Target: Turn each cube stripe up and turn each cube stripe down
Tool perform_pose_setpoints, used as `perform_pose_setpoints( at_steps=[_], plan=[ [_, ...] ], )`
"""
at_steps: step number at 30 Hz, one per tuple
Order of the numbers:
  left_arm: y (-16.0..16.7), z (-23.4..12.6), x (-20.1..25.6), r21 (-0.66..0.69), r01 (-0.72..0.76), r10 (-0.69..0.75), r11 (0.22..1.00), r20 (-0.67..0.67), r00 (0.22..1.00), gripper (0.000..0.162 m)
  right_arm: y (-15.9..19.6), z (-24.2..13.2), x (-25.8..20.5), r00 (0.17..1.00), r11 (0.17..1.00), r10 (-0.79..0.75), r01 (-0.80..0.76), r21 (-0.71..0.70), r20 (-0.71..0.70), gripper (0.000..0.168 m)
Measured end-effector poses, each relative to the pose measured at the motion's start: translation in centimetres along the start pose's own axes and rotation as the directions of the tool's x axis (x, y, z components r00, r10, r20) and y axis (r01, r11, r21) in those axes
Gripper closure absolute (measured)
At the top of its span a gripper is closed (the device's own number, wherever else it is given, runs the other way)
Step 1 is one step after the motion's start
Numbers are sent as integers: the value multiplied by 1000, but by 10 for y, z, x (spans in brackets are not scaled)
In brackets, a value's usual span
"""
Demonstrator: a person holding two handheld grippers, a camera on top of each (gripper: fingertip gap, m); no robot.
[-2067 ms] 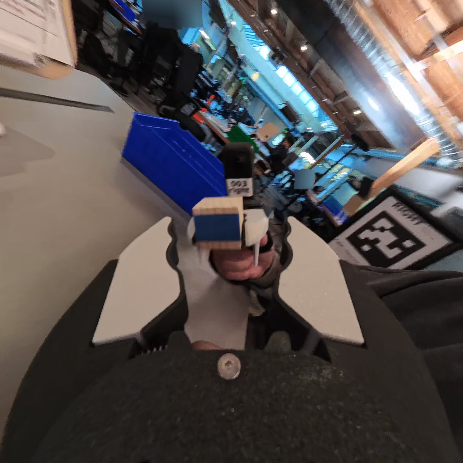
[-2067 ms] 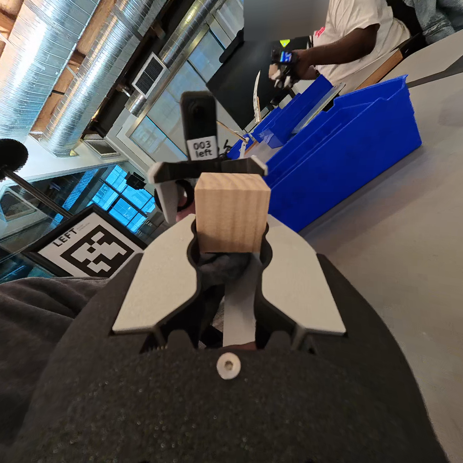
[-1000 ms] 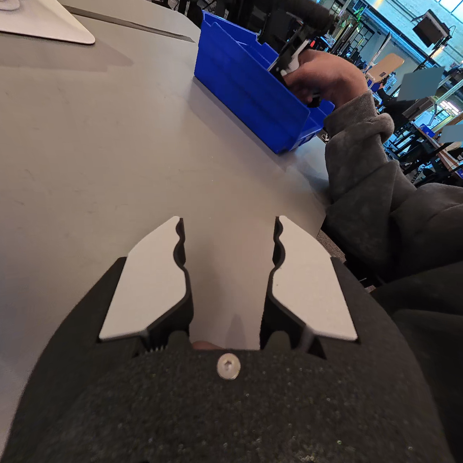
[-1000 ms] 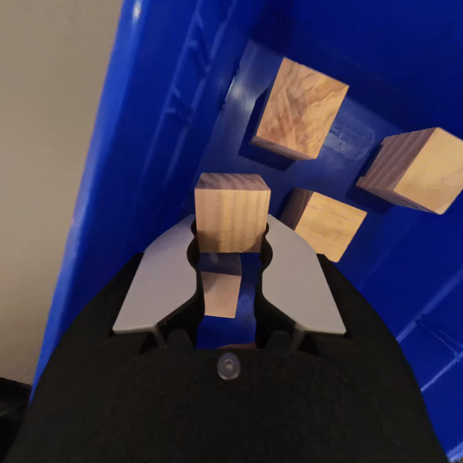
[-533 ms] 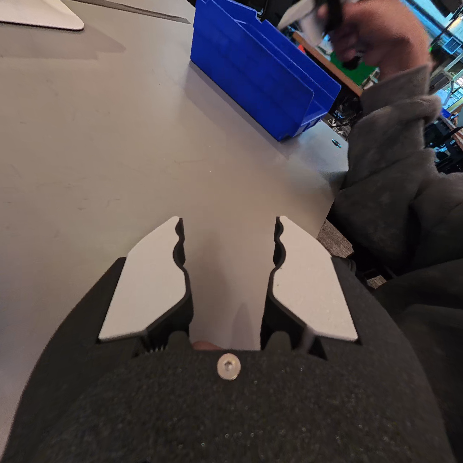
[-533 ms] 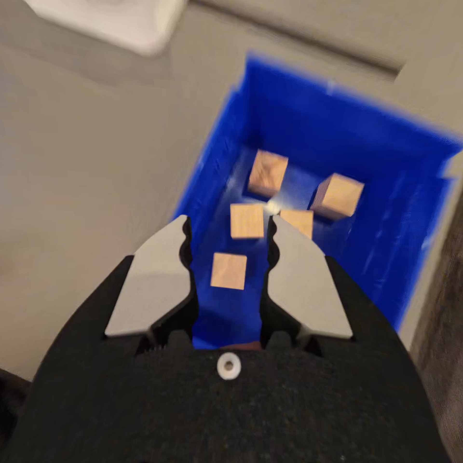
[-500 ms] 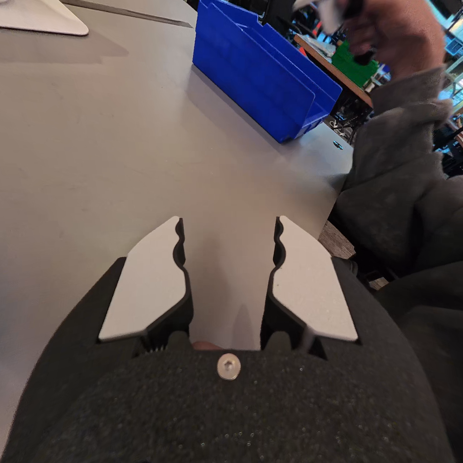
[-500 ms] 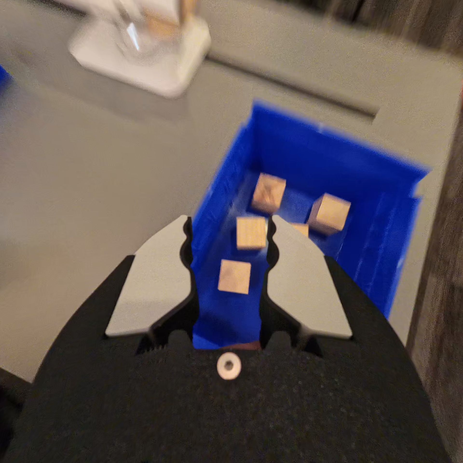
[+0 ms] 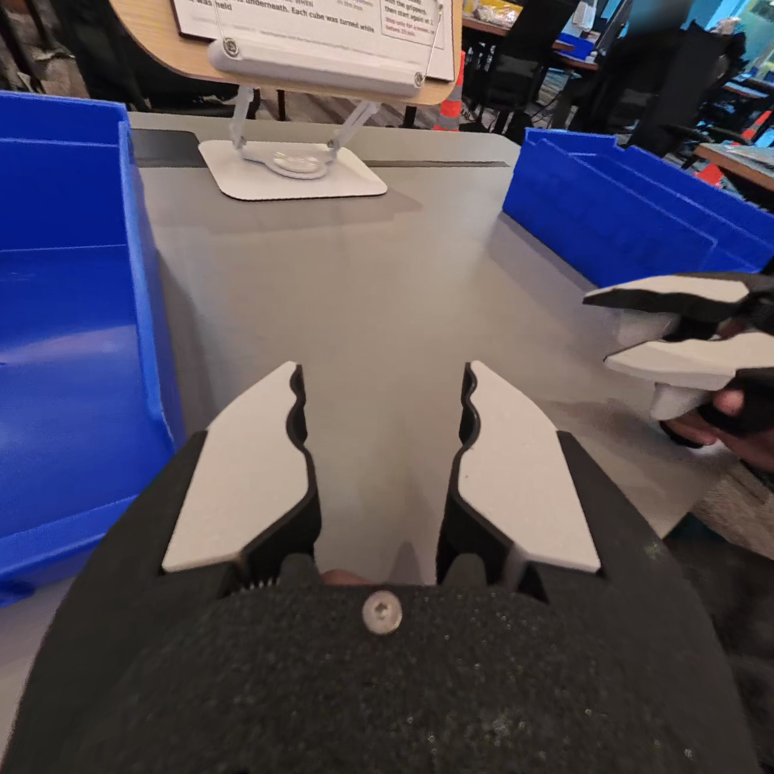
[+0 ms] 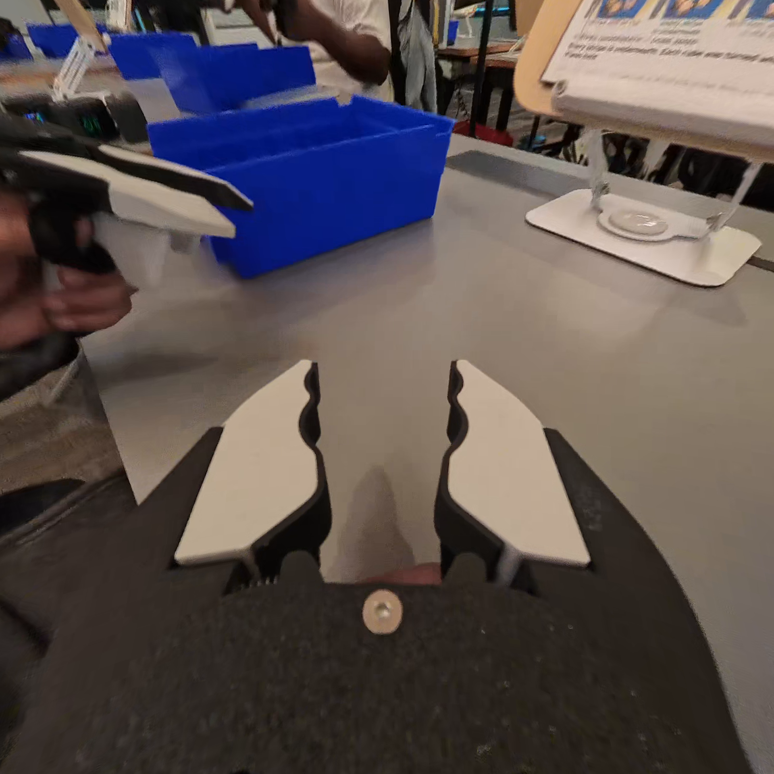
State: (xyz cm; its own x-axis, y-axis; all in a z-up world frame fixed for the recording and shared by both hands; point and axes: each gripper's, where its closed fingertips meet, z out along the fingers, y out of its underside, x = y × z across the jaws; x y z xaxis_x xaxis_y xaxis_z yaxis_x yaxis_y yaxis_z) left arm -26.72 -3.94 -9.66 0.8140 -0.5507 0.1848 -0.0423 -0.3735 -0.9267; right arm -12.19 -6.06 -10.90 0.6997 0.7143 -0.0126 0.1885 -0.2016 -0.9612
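No cube shows in either view now. My left gripper (image 9: 382,368) is open and empty, low over the grey table (image 9: 377,301) between two blue bins. My right gripper (image 10: 383,368) is open and empty too, over the same table. In the left wrist view the right gripper (image 9: 599,331) comes in from the right edge, held in a hand. In the right wrist view the left gripper (image 10: 238,218) comes in from the left edge. The insides of both bins are hidden from these angles.
A blue bin (image 9: 67,293) stands on the left and another blue bin (image 9: 628,218) on the right. A white stand (image 9: 293,171) carrying a wooden board with sheets sits at the table's far side. A person (image 10: 347,37) works at another table with more blue bins behind.
My right gripper let its cube go in the right bin, rose out and swung back over the table. My left gripper turned from facing the right bin to facing the stand.
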Motion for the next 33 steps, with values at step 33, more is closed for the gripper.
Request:
perform_pose_setpoints(
  at_steps=[33],
  plan=[
    [11, 246, 303, -203, -162, 110, 966, -242, 964, 69, 31, -308, 259, 539, 966, 258, -165, 200, -802, 106]
  ],
)
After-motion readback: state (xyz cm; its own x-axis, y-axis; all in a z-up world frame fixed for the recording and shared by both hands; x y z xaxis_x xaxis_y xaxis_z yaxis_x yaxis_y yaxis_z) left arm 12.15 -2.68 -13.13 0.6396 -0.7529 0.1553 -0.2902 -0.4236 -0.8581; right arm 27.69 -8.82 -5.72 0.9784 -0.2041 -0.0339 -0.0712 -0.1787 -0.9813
